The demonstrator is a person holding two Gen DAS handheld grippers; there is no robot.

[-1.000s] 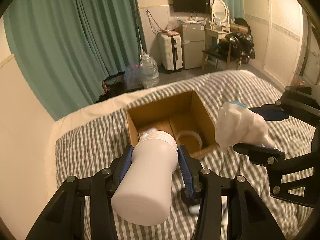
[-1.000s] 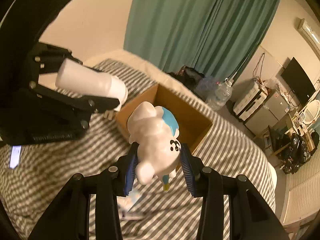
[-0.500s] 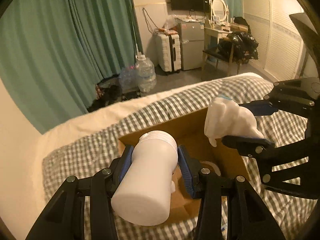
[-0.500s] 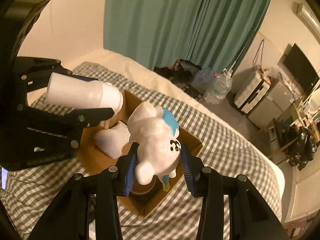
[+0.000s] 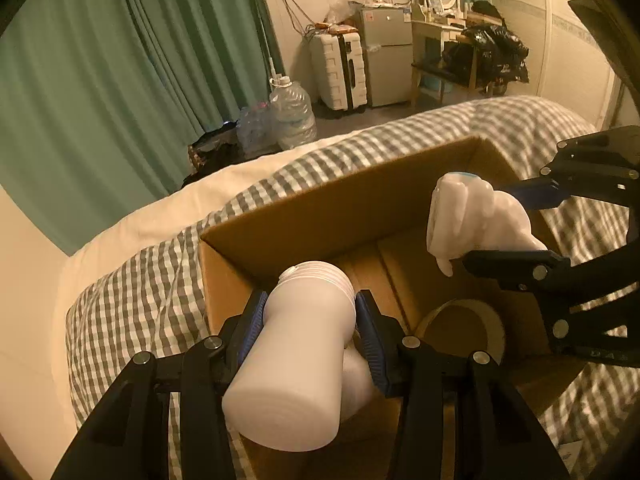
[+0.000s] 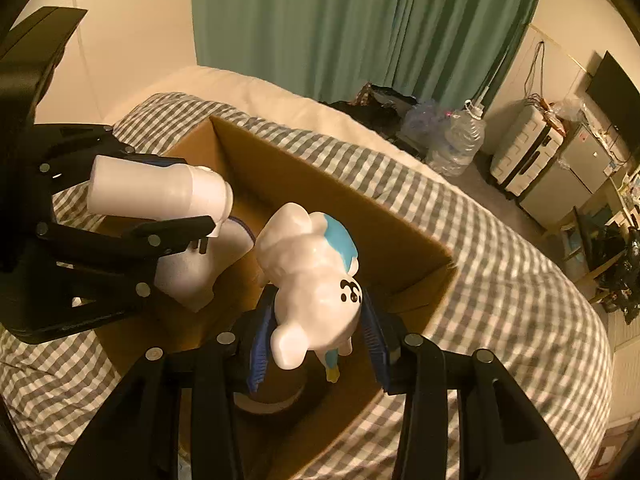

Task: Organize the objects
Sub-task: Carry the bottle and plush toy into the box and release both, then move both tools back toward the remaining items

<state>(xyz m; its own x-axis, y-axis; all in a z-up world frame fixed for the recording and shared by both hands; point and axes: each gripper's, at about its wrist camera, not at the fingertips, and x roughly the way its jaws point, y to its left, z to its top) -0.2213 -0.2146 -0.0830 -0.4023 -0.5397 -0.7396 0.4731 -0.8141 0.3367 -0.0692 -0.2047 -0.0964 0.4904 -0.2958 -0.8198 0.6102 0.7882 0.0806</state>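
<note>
An open cardboard box (image 5: 316, 216) (image 6: 320, 196) lies on the checked bed. My left gripper (image 5: 310, 320) is shut on a white plastic bottle (image 5: 296, 360) and holds it over the box's left part; the bottle also shows in the right wrist view (image 6: 160, 192). My right gripper (image 6: 318, 328) is shut on a white toy figure with blue hair (image 6: 316, 276) and holds it over the box's right part; the figure also shows in the left wrist view (image 5: 476, 220). Inside the box lie a tape roll (image 5: 460, 332) and a white object (image 6: 188, 276).
The grey-and-white checked bed cover (image 6: 500, 280) surrounds the box. Green curtains (image 5: 120, 80) hang behind. On the floor past the bed stand water jugs (image 5: 290, 114), a white suitcase (image 5: 340, 70) and a small fridge (image 5: 386, 54).
Both grippers have moved forward and down with their objects, from beside the box to over its inside. The box now fills much more of both views.
</note>
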